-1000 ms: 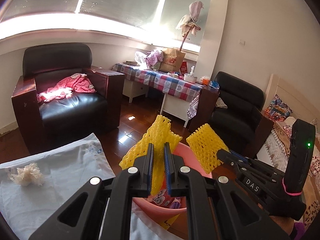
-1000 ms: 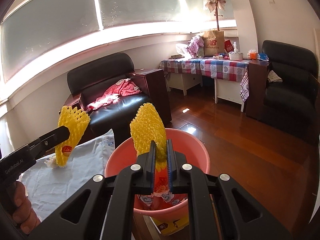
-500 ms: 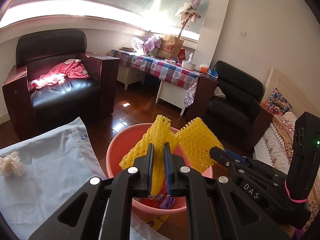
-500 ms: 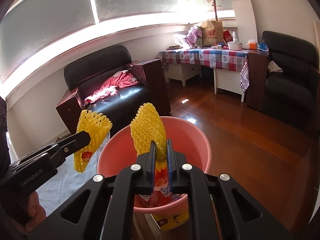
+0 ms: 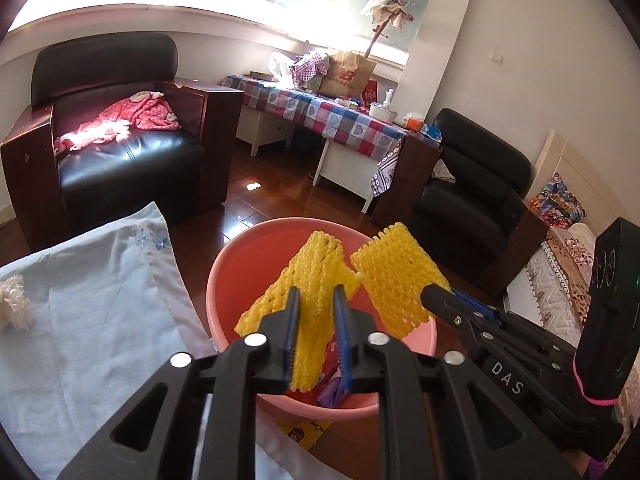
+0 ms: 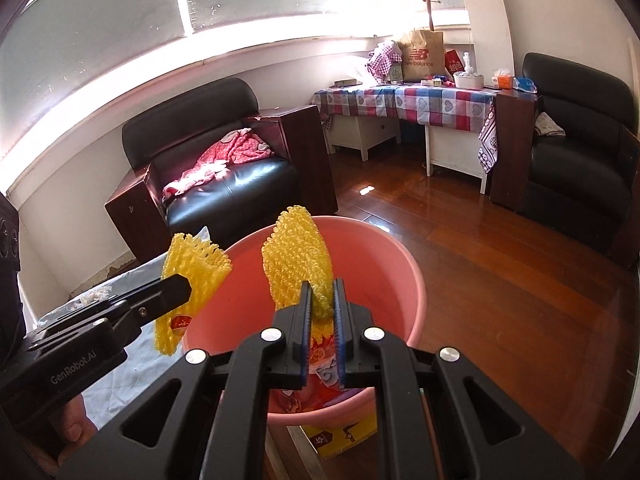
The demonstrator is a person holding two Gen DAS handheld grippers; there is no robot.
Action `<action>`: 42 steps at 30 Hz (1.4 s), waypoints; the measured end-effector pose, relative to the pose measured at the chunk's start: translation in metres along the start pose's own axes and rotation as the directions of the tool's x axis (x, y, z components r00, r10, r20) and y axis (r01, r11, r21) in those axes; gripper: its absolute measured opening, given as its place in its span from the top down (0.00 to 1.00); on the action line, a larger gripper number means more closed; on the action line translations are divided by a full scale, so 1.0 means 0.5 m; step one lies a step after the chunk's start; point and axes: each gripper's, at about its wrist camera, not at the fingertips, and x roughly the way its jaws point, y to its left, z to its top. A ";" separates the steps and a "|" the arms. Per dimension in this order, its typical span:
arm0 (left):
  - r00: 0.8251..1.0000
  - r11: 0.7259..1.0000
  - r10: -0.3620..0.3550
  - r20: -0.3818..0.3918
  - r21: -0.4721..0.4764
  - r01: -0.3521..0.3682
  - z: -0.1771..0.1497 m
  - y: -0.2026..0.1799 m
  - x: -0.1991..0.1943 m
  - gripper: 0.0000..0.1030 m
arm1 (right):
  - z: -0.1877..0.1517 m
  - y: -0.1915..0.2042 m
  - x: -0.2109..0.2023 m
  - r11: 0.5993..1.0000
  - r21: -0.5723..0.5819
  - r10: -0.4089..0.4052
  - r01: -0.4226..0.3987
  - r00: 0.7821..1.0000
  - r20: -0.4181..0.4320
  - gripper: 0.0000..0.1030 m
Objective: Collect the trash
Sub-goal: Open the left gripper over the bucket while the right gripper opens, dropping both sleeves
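My left gripper (image 5: pixel 315 300) is shut on a yellow foam net (image 5: pixel 308 280) and holds it over the pink bucket (image 5: pixel 240 264). My right gripper (image 6: pixel 322 294) is shut on a second yellow foam net (image 6: pixel 296 252) over the same bucket (image 6: pixel 372 248). Each gripper shows in the other view, the right one (image 5: pixel 434 294) beside the left, the left one (image 6: pixel 180 284) at the bucket's left rim. Colourful wrappers (image 6: pixel 324 364) lie in the bucket. A white crumpled scrap (image 5: pixel 14 300) lies on the pale blue cloth (image 5: pixel 100 300).
A yellow box (image 6: pixel 340 436) sits under the bucket. A black armchair (image 5: pixel 112 148) with a pink garment stands behind. A checked-cloth desk (image 5: pixel 320 116) and another black armchair (image 5: pixel 476 200) stand farther back on the wooden floor. A bed (image 5: pixel 560 264) lies at right.
Both grippers have lowered and closed in on the bucket, each still holding its foam net. The left jaws look a little wider apart than before.
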 end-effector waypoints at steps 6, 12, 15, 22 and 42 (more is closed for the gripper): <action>1.000 1.000 0.005 0.002 0.006 -0.005 -0.004 -0.002 -0.003 0.59 | -0.001 0.000 0.005 1.000 0.003 0.000 0.000 1.000 -0.004 0.90; 1.000 1.000 0.011 0.014 0.008 -0.011 -0.006 -0.006 -0.017 0.49 | -0.003 0.000 0.006 1.000 0.001 -0.003 0.003 1.000 -0.006 0.90; 1.000 1.000 0.018 0.019 0.012 -0.019 -0.006 -0.008 -0.024 0.44 | -0.007 -0.001 0.010 1.000 0.000 -0.012 0.012 1.000 -0.013 0.90; 0.999 0.999 0.036 0.031 0.010 -0.036 -0.007 -0.004 -0.043 0.40 | -0.018 -0.006 0.024 1.000 0.009 -0.023 0.024 0.998 -0.062 0.78; 0.990 0.991 0.136 0.046 -0.009 -0.135 -0.032 0.044 -0.129 0.39 | -0.017 0.055 -0.013 0.997 -0.026 0.071 -0.072 0.996 -0.046 0.60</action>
